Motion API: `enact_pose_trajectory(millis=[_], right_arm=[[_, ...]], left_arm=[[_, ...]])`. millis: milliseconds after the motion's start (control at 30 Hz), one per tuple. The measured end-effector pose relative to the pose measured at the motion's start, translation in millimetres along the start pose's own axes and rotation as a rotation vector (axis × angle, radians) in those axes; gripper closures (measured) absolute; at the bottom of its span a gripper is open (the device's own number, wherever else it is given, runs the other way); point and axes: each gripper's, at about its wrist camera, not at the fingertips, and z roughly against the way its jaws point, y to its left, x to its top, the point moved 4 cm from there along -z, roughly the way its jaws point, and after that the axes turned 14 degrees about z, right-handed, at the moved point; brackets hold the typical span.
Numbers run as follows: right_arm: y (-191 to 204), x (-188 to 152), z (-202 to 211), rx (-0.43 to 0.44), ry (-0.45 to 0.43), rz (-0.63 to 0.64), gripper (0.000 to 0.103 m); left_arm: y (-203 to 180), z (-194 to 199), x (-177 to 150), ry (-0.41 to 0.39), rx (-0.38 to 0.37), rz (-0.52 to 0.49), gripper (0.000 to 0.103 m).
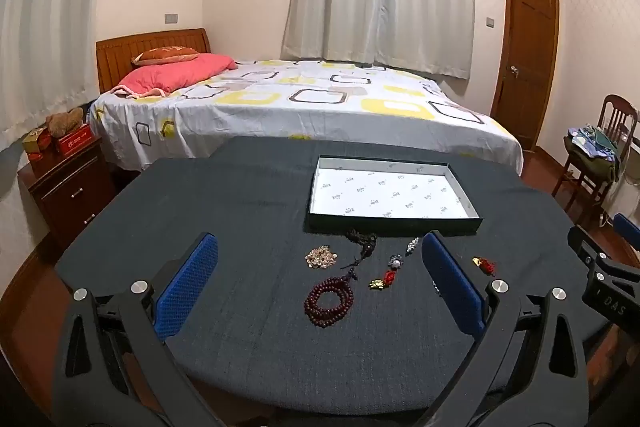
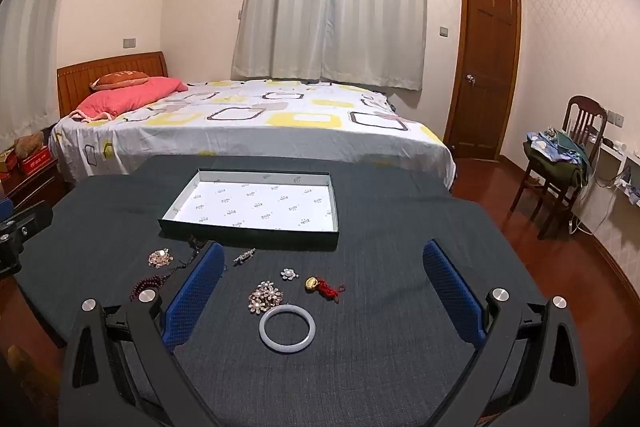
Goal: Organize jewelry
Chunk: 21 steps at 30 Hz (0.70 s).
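Now the dark table point(image 1: 240, 195) carries the empty tray point(image 2: 256, 201) at twelve o'clock, jewelry strewn just before it. Both the left gripper point(image 1: 320, 287) and right gripper point(image 2: 320, 291) gape wide, holding nothing. The right should probably straddle the white bangle point(image 2: 287, 327) at six o'clock, pinching its rim squarely; the left's red bead string point(image 1: 329, 301) needs a scooping grip.

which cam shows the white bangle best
The right wrist view: the white bangle lies whole and unobstructed on the dark table, near the camera. The left wrist view does not show it; it would lie behind that hand-held gripper's right finger.
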Motion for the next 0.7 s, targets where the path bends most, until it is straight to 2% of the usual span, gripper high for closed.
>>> enact_pose_trajectory(millis=[700], right_arm=[[-1,5,10,-0.003,-0.016,-0.003,0.006]], left_arm=[[-2,6,0,-0.022,-0.009,-0.005,0.004]])
